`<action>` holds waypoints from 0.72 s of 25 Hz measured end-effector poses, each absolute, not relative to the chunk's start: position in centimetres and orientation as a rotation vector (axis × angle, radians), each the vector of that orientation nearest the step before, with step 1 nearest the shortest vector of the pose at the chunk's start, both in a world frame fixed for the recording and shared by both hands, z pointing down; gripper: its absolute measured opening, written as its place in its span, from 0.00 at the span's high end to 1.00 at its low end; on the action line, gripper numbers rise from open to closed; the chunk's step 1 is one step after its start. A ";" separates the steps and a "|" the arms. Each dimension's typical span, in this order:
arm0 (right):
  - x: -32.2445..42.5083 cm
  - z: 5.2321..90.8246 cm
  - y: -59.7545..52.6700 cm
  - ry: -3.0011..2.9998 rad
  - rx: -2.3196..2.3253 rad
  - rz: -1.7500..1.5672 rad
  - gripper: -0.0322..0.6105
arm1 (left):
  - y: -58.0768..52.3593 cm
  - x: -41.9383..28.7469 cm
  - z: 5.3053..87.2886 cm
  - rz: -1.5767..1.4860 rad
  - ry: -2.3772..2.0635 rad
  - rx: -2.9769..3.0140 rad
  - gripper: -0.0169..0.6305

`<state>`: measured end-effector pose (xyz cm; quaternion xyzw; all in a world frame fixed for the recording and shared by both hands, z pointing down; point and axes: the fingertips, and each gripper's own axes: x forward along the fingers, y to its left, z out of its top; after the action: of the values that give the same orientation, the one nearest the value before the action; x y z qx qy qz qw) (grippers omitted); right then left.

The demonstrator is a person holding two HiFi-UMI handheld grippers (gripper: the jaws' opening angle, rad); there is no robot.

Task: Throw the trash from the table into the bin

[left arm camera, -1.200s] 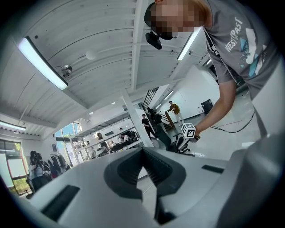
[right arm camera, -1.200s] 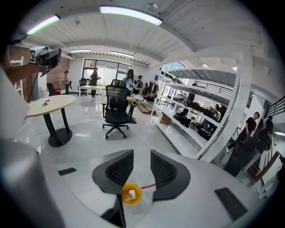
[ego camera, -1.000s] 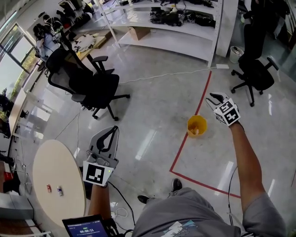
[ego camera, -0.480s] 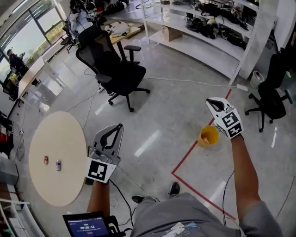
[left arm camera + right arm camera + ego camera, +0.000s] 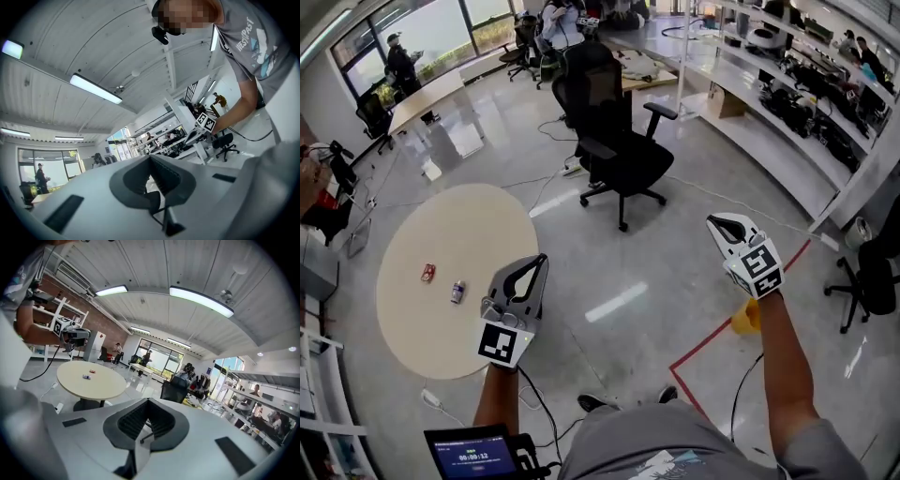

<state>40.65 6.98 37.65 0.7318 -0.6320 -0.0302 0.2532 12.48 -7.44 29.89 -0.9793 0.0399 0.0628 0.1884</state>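
Two scraps on the table point(image 5: 459, 225) in head view: red scrap point(image 5: 427, 273), grey scrap point(image 5: 457, 292), close together; bin point(image 5: 744, 317) by the right forearm. Left gripper view: left gripper point(image 5: 151, 161) jaws pressed together, nothing held. Right gripper view: right gripper point(image 5: 147, 401) likewise closed, empty, table ahead.

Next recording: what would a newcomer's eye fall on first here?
A round table at left carries two small pieces of trash. A black office chair stands beyond it, and a yellow bin peeks from behind the right forearm. The left gripper and right gripper are shut, empty.
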 end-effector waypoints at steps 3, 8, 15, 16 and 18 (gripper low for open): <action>34.2 35.6 0.2 -1.792 1.926 -0.129 0.94 | -12.5 4.9 28.4 0.174 0.226 -2.736 0.91; 23.6 34.3 -9.6 -1.921 1.820 -0.203 0.94 | -18.8 -6.7 27.8 0.171 0.396 -2.686 0.91; 14.4 36.1 -19.9 -2.108 1.631 -0.280 0.94 | -23.1 -15.9 29.9 0.130 0.630 -2.626 0.91; 12.8 36.3 -21.3 -2.130 1.597 -0.285 0.94 | -23.7 -17.3 30.0 0.130 0.664 -2.621 0.91; 9.8 36.6 -23.9 -2.168 1.528 -0.291 0.94 | -24.8 -19.8 30.3 0.119 0.721 -2.611 0.91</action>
<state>9.81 -23.88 36.63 0.5566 -0.7899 -0.1060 0.2347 -19.78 -24.76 30.33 -0.9408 0.2597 0.0430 0.2136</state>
